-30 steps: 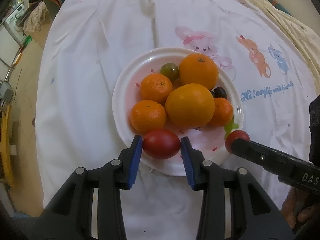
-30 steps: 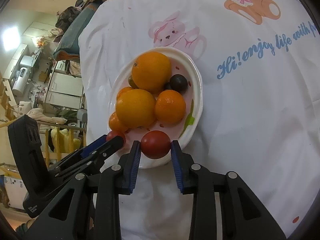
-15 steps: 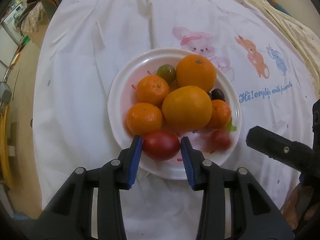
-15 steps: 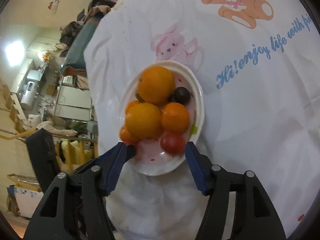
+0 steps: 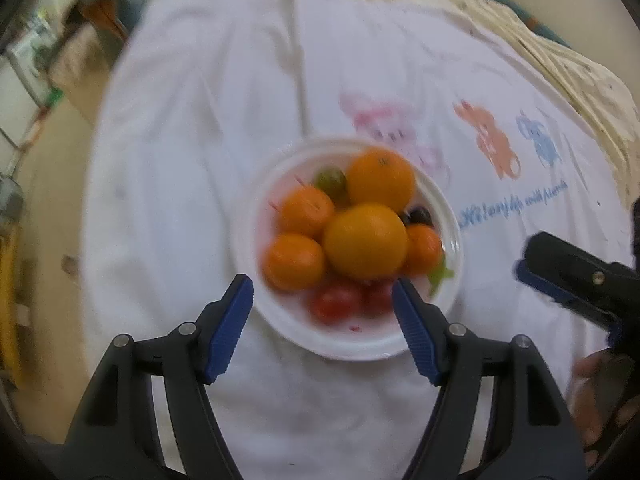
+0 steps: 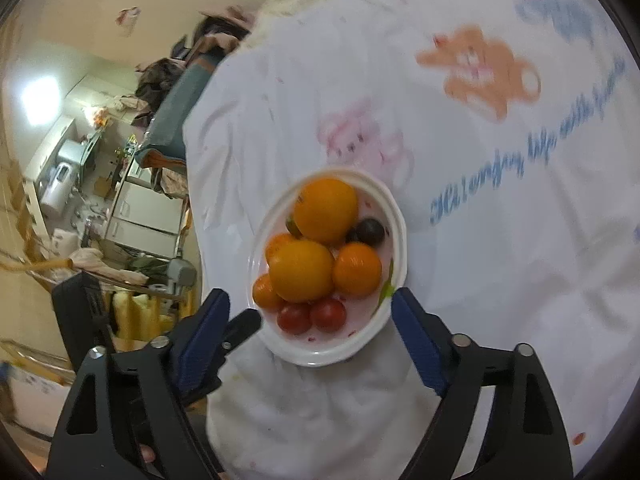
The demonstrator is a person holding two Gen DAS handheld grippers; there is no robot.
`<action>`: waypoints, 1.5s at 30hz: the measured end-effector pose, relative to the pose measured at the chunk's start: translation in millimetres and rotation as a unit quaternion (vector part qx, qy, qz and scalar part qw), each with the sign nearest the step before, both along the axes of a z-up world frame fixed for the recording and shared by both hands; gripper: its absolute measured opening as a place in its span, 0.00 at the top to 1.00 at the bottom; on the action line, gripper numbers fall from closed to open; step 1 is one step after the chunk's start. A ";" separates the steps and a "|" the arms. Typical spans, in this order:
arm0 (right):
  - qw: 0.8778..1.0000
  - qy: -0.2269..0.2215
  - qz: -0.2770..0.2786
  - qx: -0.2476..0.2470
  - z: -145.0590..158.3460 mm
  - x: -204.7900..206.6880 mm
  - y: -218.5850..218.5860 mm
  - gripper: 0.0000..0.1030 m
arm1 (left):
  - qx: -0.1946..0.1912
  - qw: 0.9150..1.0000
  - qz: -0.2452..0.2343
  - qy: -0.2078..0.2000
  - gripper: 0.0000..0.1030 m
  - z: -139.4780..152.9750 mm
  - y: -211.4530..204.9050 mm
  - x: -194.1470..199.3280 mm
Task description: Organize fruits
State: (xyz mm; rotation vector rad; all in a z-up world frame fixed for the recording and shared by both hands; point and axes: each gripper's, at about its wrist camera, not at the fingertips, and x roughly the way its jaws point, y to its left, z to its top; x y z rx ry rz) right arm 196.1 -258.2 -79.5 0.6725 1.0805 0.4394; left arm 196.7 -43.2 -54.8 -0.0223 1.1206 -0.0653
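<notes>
Both sets of jaws are being opened, and nothing is gripped between them. The left gripper (image 5: 322, 312) and the right gripper (image 6: 310, 320) are held over the near rim of the white plate (image 6: 320, 354). Two red tomatoes (image 6: 311, 315) are seen lying on the plate's near edge, touching, just beside the piled oranges (image 6: 302, 271). The plate is set on a white cartoon-printed cloth (image 6: 500, 260).

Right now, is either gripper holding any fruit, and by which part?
Nothing is held. The left gripper and right gripper are both opening, empty, above the round white plate; the two small red tomatoes lie on it.
</notes>
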 end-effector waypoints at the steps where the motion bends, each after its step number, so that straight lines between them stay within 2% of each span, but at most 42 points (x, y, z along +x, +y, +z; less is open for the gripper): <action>1: 1.000 -0.012 0.000 -0.013 7.6 -3.1 1.3 0.14 | 0.011 1.000 0.002 -0.017 0.33 7.3 1.1 -4.0; 4: 0.998 -0.041 -0.002 -0.039 26.0 -17.0 -0.8 0.12 | 0.025 0.998 0.009 -0.050 0.33 27.9 7.1 -16.4; 7: 0.996 -0.058 -0.002 -0.071 41.1 -35.9 -3.2 0.05 | 0.026 0.997 0.009 -0.077 0.33 45.9 14.3 -31.7; 12: 0.987 -0.087 0.015 -0.136 58.0 -67.9 3.6 0.04 | 0.005 0.996 0.014 -0.089 0.33 62.3 25.9 -59.8; 15: 0.982 -0.106 0.006 -0.154 63.4 -84.0 8.2 0.00 | -0.004 0.996 0.019 -0.086 0.33 63.1 29.3 -79.2; 20: 0.975 -0.133 -0.023 -0.178 63.0 -107.6 14.9 0.00 | -0.004 0.996 0.028 -0.083 0.33 52.4 35.0 -105.0; 23: 0.968 -0.143 -0.016 -0.204 61.0 -113.4 24.6 0.00 | -0.010 0.995 0.040 -0.088 0.33 49.1 40.2 -116.7; 27: 0.952 -0.175 -0.009 -0.251 64.8 -118.2 36.9 0.00 | -0.004 0.994 0.039 -0.106 0.19 48.2 41.6 -126.2; 29: 0.947 -0.183 -0.010 -0.264 65.2 -119.3 40.6 0.00 | 0.008 0.992 0.045 -0.120 0.17 49.5 41.7 -127.5; 32: 0.939 -0.193 -0.015 -0.285 64.6 -120.4 45.9 0.00 | 0.006 0.989 0.056 -0.137 0.04 52.9 45.2 -126.8; 36: 0.937 -0.194 -0.016 -0.290 62.9 -120.9 47.9 0.00 | -0.003 0.988 0.061 -0.141 0.02 54.0 46.9 -125.2; 45: 0.939 -0.184 -0.016 -0.290 57.1 -118.7 50.0 0.00 | 0.005 0.988 0.055 -0.144 0.02 51.9 40.4 -123.8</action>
